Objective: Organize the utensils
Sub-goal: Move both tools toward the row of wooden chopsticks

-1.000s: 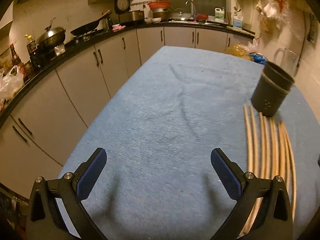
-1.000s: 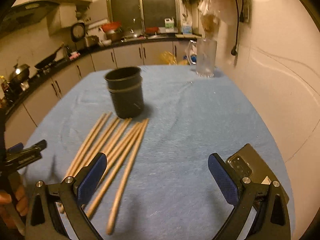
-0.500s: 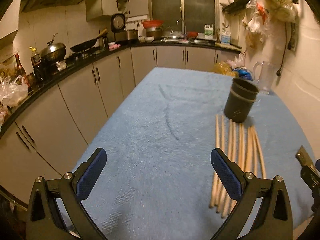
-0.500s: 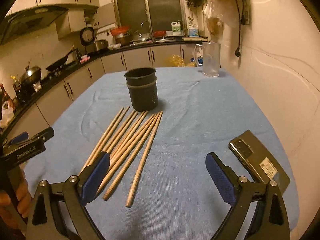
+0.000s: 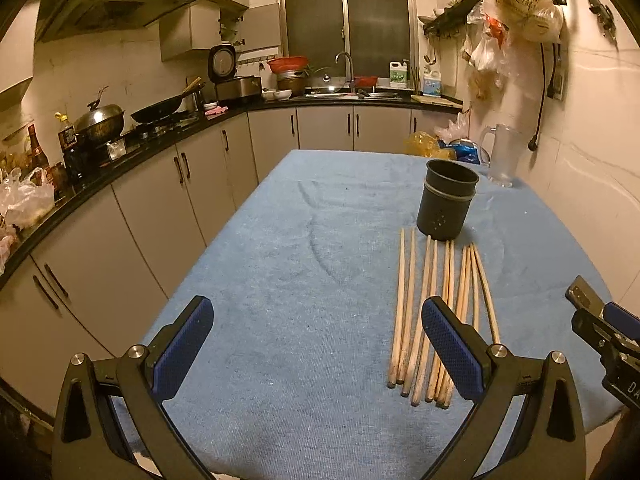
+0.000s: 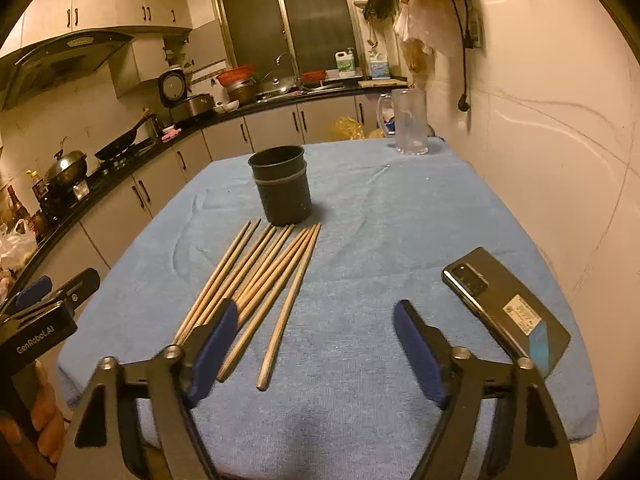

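Note:
Several wooden chopsticks (image 5: 434,312) lie side by side on the blue cloth-covered table (image 5: 304,280), pointing toward a dark cylindrical holder (image 5: 446,205) that stands upright just beyond them. They also show in the right wrist view (image 6: 256,280), with the holder (image 6: 282,190) behind. My left gripper (image 5: 318,344) is open and empty, above the table's near edge, left of the chopsticks' near ends. My right gripper (image 6: 314,340) is open and empty, above the table's near edge, just right of the chopsticks.
A black phone (image 6: 504,308) lies on the table at the right. A clear glass jug (image 6: 410,122) stands at the far right corner. Kitchen cabinets and a counter with pans (image 5: 100,120) run along the left and back. A wall is close on the right.
Both grippers have pulled back and risen from the table, so more of the table and kitchen shows. The left view has swung right toward the chopsticks. Both stay open.

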{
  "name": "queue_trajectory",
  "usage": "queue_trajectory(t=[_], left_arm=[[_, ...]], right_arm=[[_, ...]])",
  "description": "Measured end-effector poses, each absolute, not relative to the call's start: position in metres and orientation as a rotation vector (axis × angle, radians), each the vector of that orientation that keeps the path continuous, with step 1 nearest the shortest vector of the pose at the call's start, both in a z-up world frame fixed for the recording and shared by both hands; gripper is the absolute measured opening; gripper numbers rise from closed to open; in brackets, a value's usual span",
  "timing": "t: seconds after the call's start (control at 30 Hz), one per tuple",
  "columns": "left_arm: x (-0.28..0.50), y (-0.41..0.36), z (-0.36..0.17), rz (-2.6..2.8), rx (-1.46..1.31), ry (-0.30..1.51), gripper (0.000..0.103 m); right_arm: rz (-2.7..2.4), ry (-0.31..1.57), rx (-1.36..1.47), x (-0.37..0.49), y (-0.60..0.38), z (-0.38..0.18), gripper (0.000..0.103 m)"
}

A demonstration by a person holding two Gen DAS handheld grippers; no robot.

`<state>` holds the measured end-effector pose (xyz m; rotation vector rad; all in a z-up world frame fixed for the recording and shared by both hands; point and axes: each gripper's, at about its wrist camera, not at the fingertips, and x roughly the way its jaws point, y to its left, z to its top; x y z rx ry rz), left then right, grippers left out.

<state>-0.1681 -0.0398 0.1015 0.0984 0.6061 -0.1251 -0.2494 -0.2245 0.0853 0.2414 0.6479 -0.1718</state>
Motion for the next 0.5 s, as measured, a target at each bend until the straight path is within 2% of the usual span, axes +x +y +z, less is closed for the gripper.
queue_trajectory(t=[0.27, 0.5], left_arm=[[-0.167, -0.035, 0.093, -0.121, 0.096, 0.634, 0.103], [-0.166, -0.036, 0.09, -0.119, 0.105, 0.641, 0.103]], right_arm=[[-0.153, 0.66, 0.246, -0.253, -0.222, 0.083, 0.077], [-0.14, 0.674, 0.254, -0.248, -0.222, 0.08, 0.069]])
